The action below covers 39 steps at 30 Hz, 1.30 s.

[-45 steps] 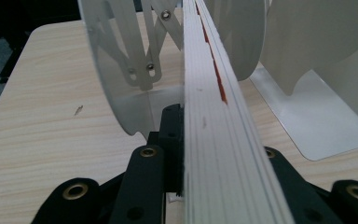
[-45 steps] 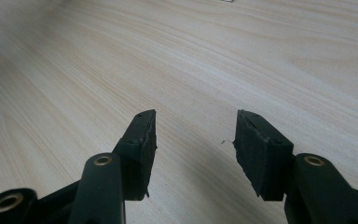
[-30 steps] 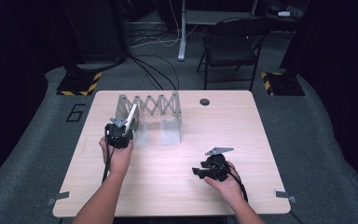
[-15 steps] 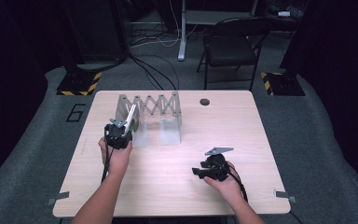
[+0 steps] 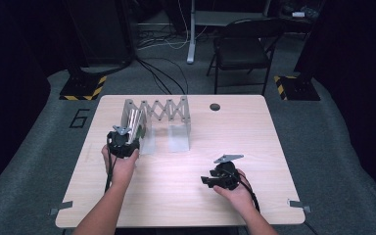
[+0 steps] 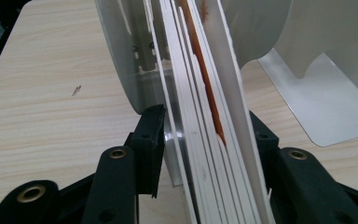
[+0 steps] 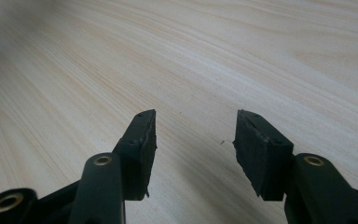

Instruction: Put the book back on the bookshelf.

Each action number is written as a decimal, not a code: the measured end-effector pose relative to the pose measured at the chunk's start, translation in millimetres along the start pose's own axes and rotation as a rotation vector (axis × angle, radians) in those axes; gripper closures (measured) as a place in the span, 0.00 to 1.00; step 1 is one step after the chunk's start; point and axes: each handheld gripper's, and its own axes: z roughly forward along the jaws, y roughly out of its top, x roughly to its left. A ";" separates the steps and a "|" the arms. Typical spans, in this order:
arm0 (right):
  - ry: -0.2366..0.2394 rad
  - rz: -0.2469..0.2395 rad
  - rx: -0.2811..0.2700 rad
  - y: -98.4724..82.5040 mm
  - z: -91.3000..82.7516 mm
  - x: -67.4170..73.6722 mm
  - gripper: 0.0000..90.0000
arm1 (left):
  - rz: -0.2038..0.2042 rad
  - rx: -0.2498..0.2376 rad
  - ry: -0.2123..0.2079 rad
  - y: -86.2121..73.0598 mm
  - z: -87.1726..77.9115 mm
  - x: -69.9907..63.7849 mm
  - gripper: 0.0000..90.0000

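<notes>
A grey metal accordion rack (image 5: 166,108) stands upright on the wooden table (image 5: 176,200). In its left slot stands a stack of thin white boards (image 5: 138,123), one with an orange edge (image 6: 205,84). My left gripper (image 5: 130,133) sits at the near edge of that stack (image 6: 214,154). Its jaws have just been opening and the stack is between them (image 6: 204,116); the left pad (image 6: 150,140) stands clear of the boards. My right gripper (image 5: 204,180) rests low over the bare table at the front right, open and with nothing in it (image 7: 195,126).
A second rack divider (image 6: 317,107) stands right of the boards, its slot free (image 5: 178,137). A round black grommet (image 5: 215,106) sits near the table's far edge. Beyond the table are a folding chair (image 5: 242,49), floor cables and striped stand bases (image 5: 83,88).
</notes>
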 end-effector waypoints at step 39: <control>-0.024 0.008 -0.001 -1.9 0.1 -2.6 0.53 | -0.066 0.005 -0.125 -18.1 -41.8 18.8 0.54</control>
